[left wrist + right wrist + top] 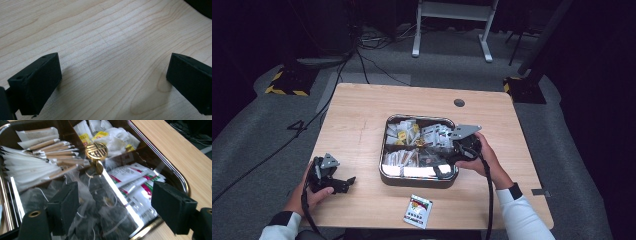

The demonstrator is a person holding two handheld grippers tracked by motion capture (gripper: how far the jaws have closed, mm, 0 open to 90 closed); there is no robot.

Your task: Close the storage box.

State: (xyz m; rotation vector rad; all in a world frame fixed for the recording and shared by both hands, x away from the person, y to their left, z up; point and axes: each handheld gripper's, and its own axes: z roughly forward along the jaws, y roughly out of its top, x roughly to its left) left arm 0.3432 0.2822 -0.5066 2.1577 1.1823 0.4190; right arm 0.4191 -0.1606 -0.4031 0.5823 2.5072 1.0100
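Near the surface's [362, 110] front left corner, the left gripper [112, 82] is lying low over bare wood, its jaws standing wide apart with nothing between them; a hand [312, 192] is holding it from the front edge. Just right of the front edge's middle, a small printed packet [418, 211] is lying flat, apart from the tray. At the surface's centre, the metal tray [384, 150] is sitting with its compartments full of sachets and packets, a gold knob [96, 151] rising where its dividers meet. Over the tray's front right compartment, the right gripper [115, 205] is hovering above clear tea bags [100, 207], jaws spread open and gripping nothing; red-and-white sachets [135, 182] are lying just beside them.
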